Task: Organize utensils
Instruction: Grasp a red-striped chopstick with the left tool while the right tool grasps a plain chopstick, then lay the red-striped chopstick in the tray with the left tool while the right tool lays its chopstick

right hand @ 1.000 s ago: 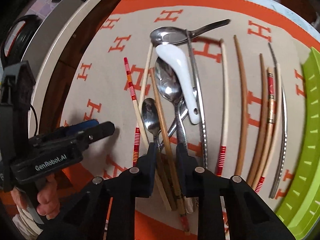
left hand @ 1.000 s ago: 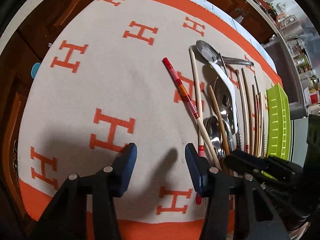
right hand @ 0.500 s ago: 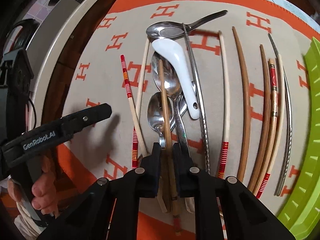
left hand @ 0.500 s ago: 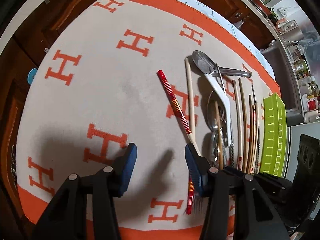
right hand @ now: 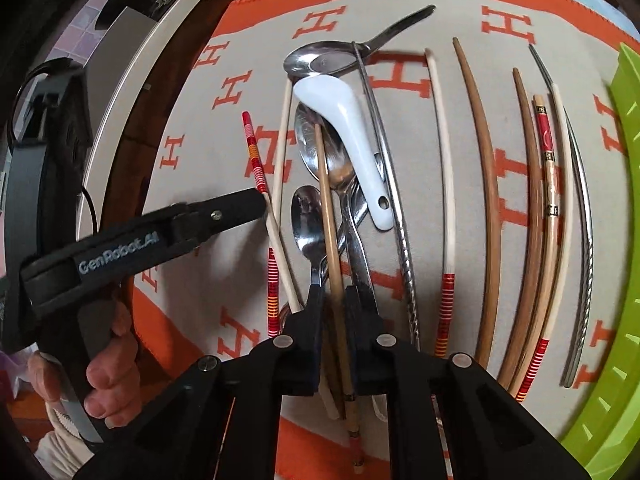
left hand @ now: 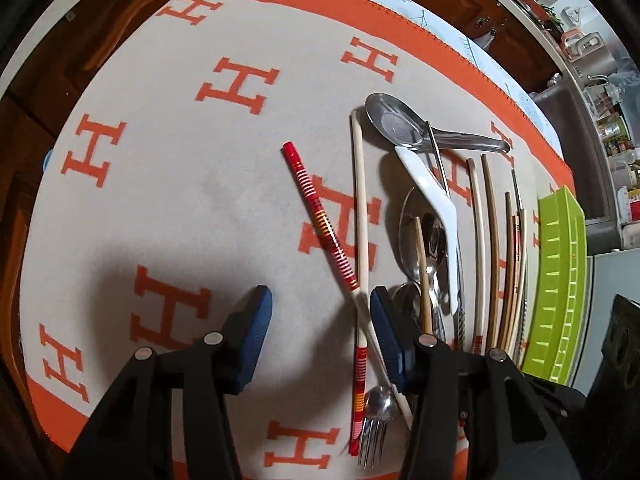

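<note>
Green tray (right hand: 624, 240) at right edge not yet filled, all utensils on cloth (left hand: 160, 208); right tongs (right hand: 334, 300) pinching brown chopstick (right hand: 326, 200), left tongs (left hand: 316, 320) spread, holding nothing.

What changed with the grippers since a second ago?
The right gripper closed its fingers onto the brown chopstick lying over the spoons. The left gripper slid toward the utensil pile, staying half open and empty. The white spoon and green tray stayed put.
</note>
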Demonstrator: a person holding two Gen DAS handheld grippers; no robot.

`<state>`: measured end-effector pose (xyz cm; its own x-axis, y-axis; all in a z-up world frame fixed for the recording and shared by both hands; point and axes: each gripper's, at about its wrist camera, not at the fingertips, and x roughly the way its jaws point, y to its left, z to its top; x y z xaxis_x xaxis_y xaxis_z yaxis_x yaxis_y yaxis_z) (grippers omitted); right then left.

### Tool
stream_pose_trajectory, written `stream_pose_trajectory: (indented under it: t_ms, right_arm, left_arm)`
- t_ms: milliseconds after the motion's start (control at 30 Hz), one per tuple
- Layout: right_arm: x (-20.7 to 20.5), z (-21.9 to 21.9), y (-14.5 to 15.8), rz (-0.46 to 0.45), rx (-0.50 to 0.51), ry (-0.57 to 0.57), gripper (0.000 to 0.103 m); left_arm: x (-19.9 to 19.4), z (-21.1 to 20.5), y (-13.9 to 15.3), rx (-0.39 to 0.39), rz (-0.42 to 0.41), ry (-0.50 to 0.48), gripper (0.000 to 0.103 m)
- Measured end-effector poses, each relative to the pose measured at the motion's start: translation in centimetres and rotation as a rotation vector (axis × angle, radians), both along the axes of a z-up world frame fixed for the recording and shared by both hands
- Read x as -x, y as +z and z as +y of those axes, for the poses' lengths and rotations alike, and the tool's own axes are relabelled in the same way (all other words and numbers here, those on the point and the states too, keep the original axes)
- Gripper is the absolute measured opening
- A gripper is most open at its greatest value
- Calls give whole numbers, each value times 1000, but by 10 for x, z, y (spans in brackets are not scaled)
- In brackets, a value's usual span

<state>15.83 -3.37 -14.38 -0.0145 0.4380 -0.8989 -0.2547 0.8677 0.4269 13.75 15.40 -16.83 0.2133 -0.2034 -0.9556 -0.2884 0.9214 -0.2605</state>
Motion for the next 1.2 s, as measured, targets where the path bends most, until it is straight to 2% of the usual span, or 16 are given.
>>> stream_pose_trajectory:
  t_ms: [33,67,100,133,433,500,867,1000,1200]
  right_arm:
    - [0,3,0,-6,4,2,11]
    - [1,3,0,-11,6,4,11]
    - [1,3,1,-18,8,6,11]
    - [1,4,1,-23,10,8,11]
    - [4,7,-6,-21,31,31,7]
    - [2,4,-5,-13,24,20,7]
    - [3,-25,26,-47,-40,-50,6]
    - [9,-44,44,-60,-77,-75,6]
    - [28,-85,80,-127,-111,-133,6]
  left_arm:
    - [0,-2,1,-24,-2,-2,48]
    - [-1,-6,1,-45,-5,-5,38]
    - [-2,-9,1,-59,-11,-9,19]
    - [-3,-11,0,-54,-6,-12,9]
    - [3,-3,1,3,-11,-37,8]
    - [6,2,5,13,-15,-33,4]
    - [28,-2,36,46,-62,-88,3]
    - [34,-17,49,71,-78,-124,3]
    - [36,-53,71,99,-112,-201,3]
